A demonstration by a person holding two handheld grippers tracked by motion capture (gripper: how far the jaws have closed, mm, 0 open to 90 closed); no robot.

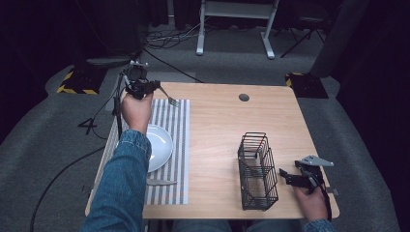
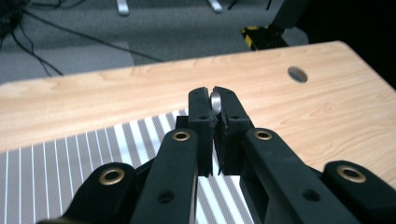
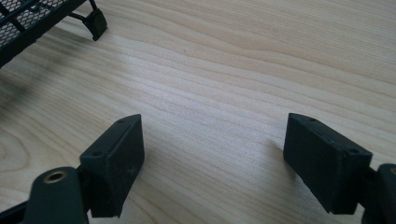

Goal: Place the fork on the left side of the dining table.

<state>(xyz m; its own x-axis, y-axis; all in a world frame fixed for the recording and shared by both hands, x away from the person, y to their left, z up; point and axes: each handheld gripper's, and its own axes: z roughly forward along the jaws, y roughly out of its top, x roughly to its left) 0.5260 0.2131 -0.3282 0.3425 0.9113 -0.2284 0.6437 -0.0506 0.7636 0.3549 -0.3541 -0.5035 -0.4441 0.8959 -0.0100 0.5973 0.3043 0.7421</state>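
Slim silver metal fork pinched by its handle in the left claw, raised over the far edge of the grey-and-white striped placemat, tines pointing right. Handle end glinting between the clenched jaws. Round white plate and a metal knife lying on the mat nearer in. Black wire basket well to the right on the pale wooden surface, right claw just beside it, released and holding nothing. Likely step: carrying the fork to its spot. Next: lowering it level beside the plate, then letting go.

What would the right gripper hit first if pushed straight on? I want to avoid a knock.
Probably the wire basket: in the high view the open right gripper points at its near side, though its own view shows mostly bare table ahead.
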